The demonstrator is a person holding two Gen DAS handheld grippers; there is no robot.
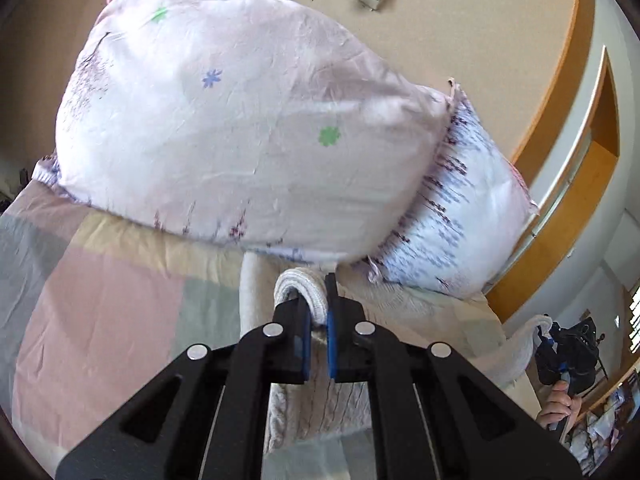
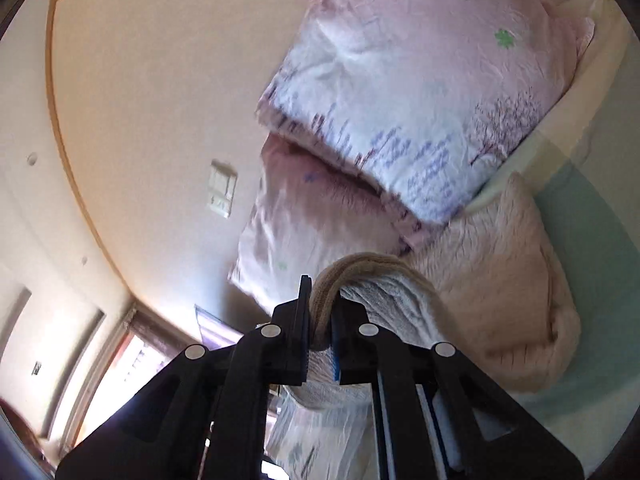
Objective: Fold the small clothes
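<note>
Sweater [image 1: 316, 396], cream knit, hangs lifted over the bed [image 1: 100, 312]; our left gripper [image 1: 318, 312] and right gripper [image 2: 320, 320] each clamp a ribbed edge, garment spanning between them.

Sweater [image 1: 320, 392] lower part hidden behind left gripper [image 1: 318, 320] body. Rear pillow [image 1: 460, 216] mostly covered by front pillow [image 1: 240, 132], print motion-blurred. Right gripper [image 1: 560, 354] small, far right, jaws unreadable. Wall switch [image 2: 222, 188] blurred.
</note>
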